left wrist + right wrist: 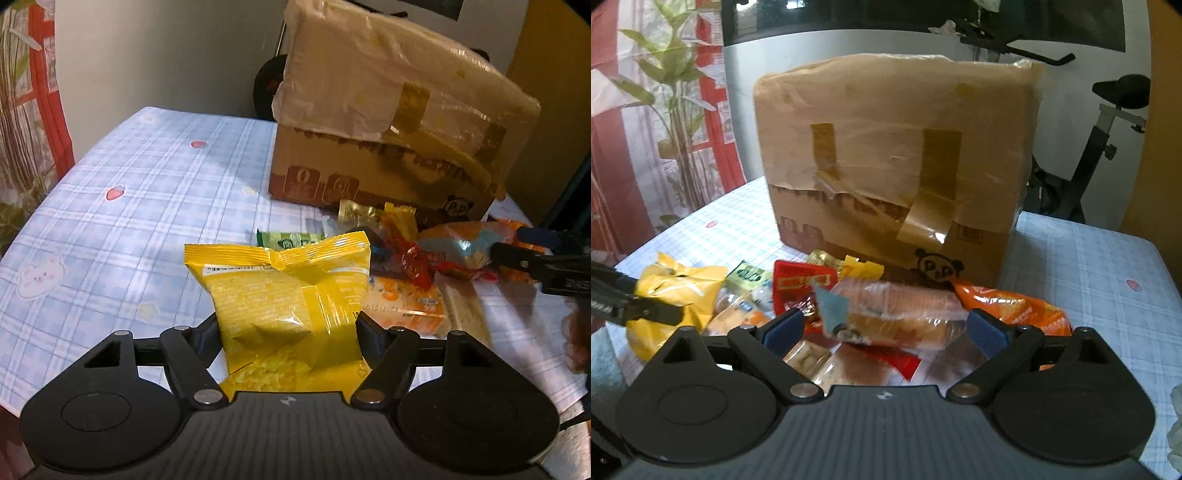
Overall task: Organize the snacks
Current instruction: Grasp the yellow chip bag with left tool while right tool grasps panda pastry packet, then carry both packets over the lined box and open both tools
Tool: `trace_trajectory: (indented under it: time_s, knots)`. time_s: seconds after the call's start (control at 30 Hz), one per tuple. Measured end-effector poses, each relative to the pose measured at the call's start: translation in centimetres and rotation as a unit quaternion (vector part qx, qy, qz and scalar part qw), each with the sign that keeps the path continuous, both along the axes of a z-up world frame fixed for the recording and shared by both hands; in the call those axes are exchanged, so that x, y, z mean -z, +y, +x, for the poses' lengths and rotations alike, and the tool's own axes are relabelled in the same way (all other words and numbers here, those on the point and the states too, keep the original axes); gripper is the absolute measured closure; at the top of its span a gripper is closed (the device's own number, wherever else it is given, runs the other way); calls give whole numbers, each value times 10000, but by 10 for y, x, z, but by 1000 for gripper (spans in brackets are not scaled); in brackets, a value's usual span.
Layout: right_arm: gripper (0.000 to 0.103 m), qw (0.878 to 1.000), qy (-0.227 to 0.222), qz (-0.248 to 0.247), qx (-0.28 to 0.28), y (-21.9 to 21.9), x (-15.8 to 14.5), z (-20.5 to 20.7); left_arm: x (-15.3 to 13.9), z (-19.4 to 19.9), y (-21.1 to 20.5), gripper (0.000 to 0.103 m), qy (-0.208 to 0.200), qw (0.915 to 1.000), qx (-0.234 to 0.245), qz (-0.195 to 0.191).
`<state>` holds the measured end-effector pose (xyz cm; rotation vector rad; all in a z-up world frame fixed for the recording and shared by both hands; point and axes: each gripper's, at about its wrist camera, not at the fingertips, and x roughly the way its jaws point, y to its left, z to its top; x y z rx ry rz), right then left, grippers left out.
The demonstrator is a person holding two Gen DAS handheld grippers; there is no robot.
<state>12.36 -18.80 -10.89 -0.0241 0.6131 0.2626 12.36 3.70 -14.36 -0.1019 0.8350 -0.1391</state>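
The yellow snack bag [284,299] – light, puffy, slippery film, crushable contents – sits in front of the cardboard box [388,122], the left gripper [288,328] jaws clamped on its sides, best held gently mid-body; right gripper [886,328] jaws gape.

Both wrist views close, angled down, sharing cardboard box [388,122]

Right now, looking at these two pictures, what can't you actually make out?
- Inside the cardboard box: both views show only its taped outside.
- Print on the yellow bag, left view: too small and blurred.
- Bottom of the snack pile, right view: the clear-wrapped roll and the right gripper cover it.
- The person, left view: only a blurred hand at the edge.
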Motion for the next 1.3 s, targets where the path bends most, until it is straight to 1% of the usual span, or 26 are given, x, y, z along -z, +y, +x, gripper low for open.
trace_trajectory:
  time_s: [0.1, 0.33, 0.47, 0.57, 0.63, 0.7, 0.73, 0.8, 0.93, 1.17, 1.3]
  knots:
    - [5, 10000, 1, -15, 96, 0, 0, 12, -10, -4, 2, 29, -152, 9998, 20, -96]
    - [4, 9999, 69, 72, 91, 3, 0, 30, -31, -10, 4, 29, -475, 9987, 17, -198]
    - [3, 9997, 178, 118, 122, 6, 2, 35, -37, -7, 6, 29, -592, 9979, -62, -273]
    - [2, 9993, 319, -24, 181, 11, 8, 40, -37, -3, 6, 29, -599, 9978, -69, -259]
    - [2, 9990, 383, -130, 203, 14, 11, 42, -37, 1, 6, 29, -599, 9978, -78, -257]
    - [7, 9987, 433, -145, 218, 16, 14, 43, -38, 3, 7, 29, -607, 9978, -76, -263]
    - [9, 9987, 438, -114, 222, 16, 15, 42, -39, 4, 8, 29, -614, 9977, -73, -260]
    - [16, 9988, 466, 16, 171, 14, 15, 39, -39, 6, 9, 29, -616, 9977, -73, -257]
    - [19, 9992, 398, -13, 16, 16, 13, 26, -38, 11, 13, 29, -601, 9977, -102, -282]
    - [21, 9995, 253, -26, -211, 20, 5, 3, -39, 12, 12, 29, -633, 9974, -37, -330]
    - [21, 9996, 170, 41, -227, 18, -1, -3, -39, 10, 9, 29, -647, 9973, 22, -336]
